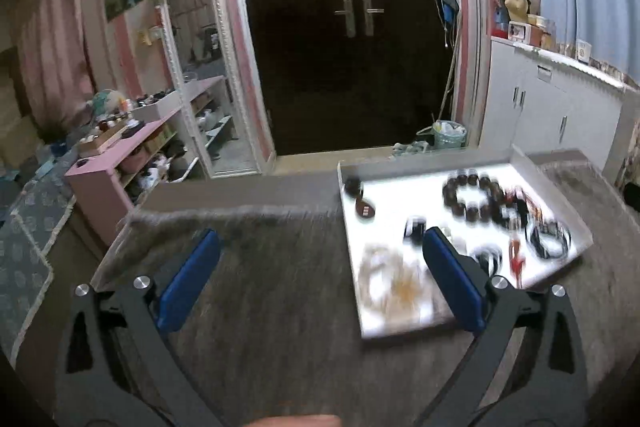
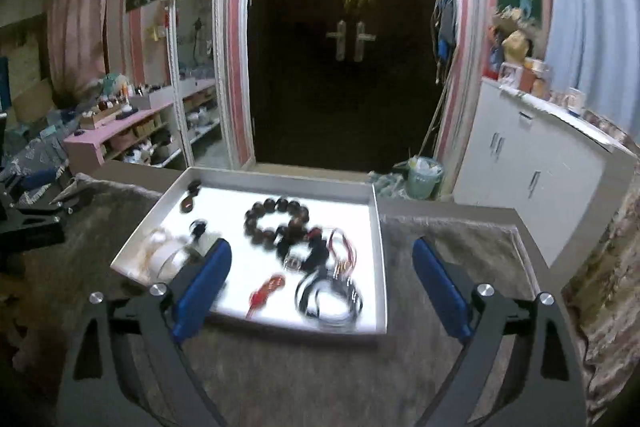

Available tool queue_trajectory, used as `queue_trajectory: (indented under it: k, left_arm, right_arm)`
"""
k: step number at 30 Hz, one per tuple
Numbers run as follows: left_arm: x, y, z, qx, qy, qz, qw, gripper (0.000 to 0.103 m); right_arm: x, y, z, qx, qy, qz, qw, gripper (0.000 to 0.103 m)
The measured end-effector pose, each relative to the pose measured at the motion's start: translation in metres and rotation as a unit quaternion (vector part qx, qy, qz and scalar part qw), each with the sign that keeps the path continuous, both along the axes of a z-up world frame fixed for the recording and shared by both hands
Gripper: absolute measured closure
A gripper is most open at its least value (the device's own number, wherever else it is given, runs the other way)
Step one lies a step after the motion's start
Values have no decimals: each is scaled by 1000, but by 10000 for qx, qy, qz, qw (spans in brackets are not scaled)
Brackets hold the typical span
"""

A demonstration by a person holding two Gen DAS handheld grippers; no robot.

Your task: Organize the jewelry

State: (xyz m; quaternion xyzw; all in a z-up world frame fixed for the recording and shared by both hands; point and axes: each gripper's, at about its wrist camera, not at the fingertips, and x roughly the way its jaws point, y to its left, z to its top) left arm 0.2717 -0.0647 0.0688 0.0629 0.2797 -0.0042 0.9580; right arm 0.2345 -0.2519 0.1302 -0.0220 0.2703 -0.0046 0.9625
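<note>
Both grippers stand wide apart with nothing between their blue pads. The left gripper [image 1: 320, 283] hangs over the grey fuzzy table cover [image 1: 280, 267], its right finger overlapping the near left part of the shallow white rectangular tray [image 1: 560, 187]. The right gripper [image 2: 322, 291] frames the tray's near edge [image 2: 382, 267]. Inside lie a bracelet of large dark round beads [image 2: 276, 223] toward the middle, a red tassel charm [image 2: 266, 291] and black cord loops [image 2: 328, 299] near the front. Motion blur smears the pale pieces at the left edge.
</note>
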Motion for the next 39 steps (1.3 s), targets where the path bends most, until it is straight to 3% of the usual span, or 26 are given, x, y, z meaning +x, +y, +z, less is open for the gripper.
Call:
queue_trajectory:
  k: [4,7,10,15,18,39]
  left_arm:
    - [-51,11,-21,208,-105,81,9997,3]
    - [-78,19,-29,31,-198,-26,9998,3]
    - [-93,22,-40,210,-520,-102,9984,3]
    - [-92,30,-61,24,-464,41,9989,3]
    - [-95,32,-58,-28,-602,52,9982,3]
    - [-96,24,-55,187,-774,94,9968,3]
  right_arm:
    - [-50,13,-23,147,-214,76,9996,9]
    - [-63,17,-43,-7,-186,163,9997,9]
    - [-67,11,-55,-45,-238,76,9997,9]
    - [-77,4,-70,-60,-423,-116,9990,9]
    - [-86,2,-71,-55,-570,-200,9982,9]
    - [-79,8,-75,-299,-354,-271,9986,4]
